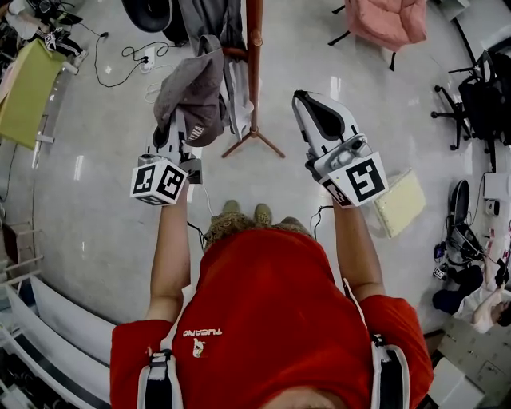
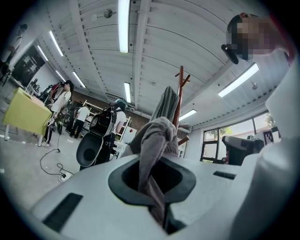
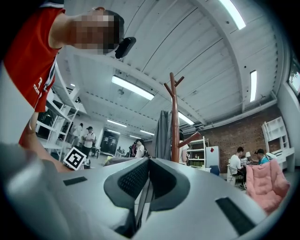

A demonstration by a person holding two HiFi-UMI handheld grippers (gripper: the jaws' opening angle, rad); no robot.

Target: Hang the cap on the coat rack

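Note:
A grey-brown cap point(image 1: 192, 89) hangs from my left gripper point(image 1: 177, 121), whose jaws are shut on its fabric. In the left gripper view the cap's cloth point(image 2: 157, 140) is pinched between the jaws and bunches up above them. The wooden coat rack point(image 1: 254, 56) stands just right of the cap, with a grey garment point(image 1: 209, 20) hanging on it. From the left gripper, the rack's pole point(image 2: 179, 93) rises behind the cap. My right gripper point(image 1: 302, 99) is right of the rack, shut with nothing in it. Its own view shows the rack point(image 3: 174, 117) ahead.
A pink chair point(image 1: 387, 20) stands far right of the rack and a black office chair point(image 1: 483, 104) further right. A yellow table point(image 1: 28, 88) is at the left. A cable and power strip point(image 1: 148, 57) lie on the floor. A pale yellow pad point(image 1: 399, 204) lies at my right.

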